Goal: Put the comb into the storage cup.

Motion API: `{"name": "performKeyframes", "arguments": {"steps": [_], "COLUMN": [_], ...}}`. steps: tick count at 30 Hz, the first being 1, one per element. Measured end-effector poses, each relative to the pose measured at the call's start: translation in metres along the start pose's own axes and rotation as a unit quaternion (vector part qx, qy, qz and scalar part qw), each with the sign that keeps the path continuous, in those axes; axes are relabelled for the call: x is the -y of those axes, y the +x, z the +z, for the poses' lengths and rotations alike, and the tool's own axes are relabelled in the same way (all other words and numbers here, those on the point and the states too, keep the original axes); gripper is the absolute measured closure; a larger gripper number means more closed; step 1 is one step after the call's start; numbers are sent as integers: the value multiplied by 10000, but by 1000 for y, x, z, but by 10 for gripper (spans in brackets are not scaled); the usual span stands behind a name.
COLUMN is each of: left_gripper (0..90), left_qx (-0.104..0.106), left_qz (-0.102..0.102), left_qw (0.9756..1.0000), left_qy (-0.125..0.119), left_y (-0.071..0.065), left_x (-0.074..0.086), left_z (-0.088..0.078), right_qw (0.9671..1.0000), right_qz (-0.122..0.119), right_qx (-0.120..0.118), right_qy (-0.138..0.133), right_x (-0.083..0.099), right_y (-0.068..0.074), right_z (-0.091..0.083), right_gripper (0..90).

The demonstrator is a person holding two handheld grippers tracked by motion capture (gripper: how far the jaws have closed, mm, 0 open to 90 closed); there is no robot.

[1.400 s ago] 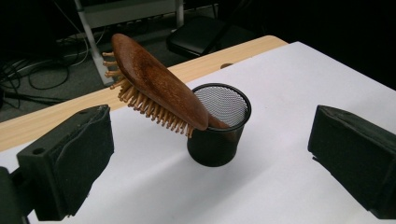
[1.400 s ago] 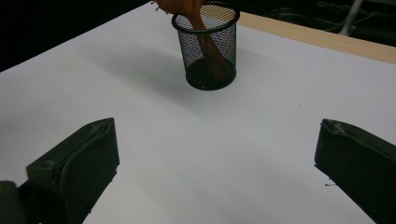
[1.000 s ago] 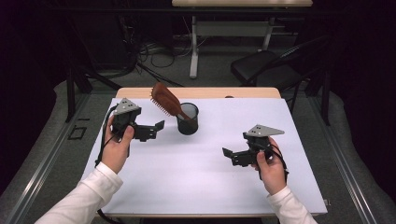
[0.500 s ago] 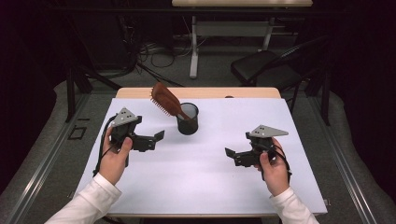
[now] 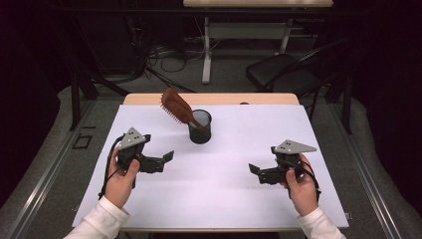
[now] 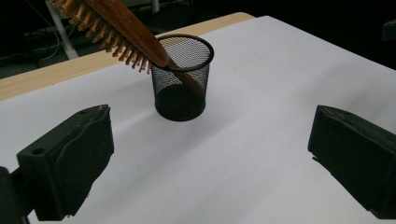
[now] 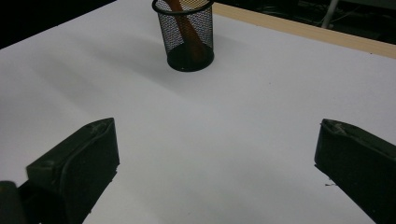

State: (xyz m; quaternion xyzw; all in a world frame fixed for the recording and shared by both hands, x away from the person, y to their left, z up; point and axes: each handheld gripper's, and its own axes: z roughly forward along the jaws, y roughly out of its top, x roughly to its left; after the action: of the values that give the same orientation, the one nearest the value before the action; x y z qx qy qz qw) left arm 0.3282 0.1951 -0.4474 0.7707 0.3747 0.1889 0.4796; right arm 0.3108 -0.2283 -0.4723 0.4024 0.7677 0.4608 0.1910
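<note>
We see a dim room around a worktop [image 5: 308,129] covered in white, its wooden edge [image 5: 259,98] bare along the far side. Beyond it stand a dark folding chair [image 5: 283,74] and a second table on a white leg [image 5: 206,55], with cables [image 5: 164,55] tangled on the grey floor [image 5: 50,149].

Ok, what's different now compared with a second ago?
The left gripper has drawn back from the mesh cup toward the person, jaws open and empty. The right gripper has slipped slightly nearer the person, also open. Nothing was grasped or released. The hairbrush stands handle-down in the cup, leaning left, as before.
</note>
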Motion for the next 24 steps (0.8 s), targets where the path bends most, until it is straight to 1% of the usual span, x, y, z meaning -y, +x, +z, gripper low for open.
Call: {"name": "performKeyframes", "arguments": {"steps": [3,7,10,13,18,22,24], "left_gripper": [4,4,4,4,4,4,4], "left_qx": [40,65,95,113,82,16,11], "left_qz": [29,29,12,-57,-107,-87,-163], "left_qw": [10000,10000,10000,9999,9999,10000,9999], "left_qy": [10,-7,0,9,13,26,-9], "left_y": [-1,-2,0,2,6,9,12], "left_x": [5,11,18,26,39,47,51], "left_z": [0,-1,-2,-2,-3,-4,-5], "right_qw": [10000,10000,10000,9999,9998,9997,9996], "right_qz": [-34,-13,24,61,80,142,149], "right_qx": [30,65,91,121,170,195,219], "right_qy": [-14,-32,-31,-32,-29,-32,-21], "right_x": [3,8,13,19,29,35,38], "right_y": [-2,-4,-7,-8,-12,-15,-16], "right_z": [-4,-8,-9,-10,-12,-13,-12], "right_gripper": [0,0,0,0,0,0,0]}}
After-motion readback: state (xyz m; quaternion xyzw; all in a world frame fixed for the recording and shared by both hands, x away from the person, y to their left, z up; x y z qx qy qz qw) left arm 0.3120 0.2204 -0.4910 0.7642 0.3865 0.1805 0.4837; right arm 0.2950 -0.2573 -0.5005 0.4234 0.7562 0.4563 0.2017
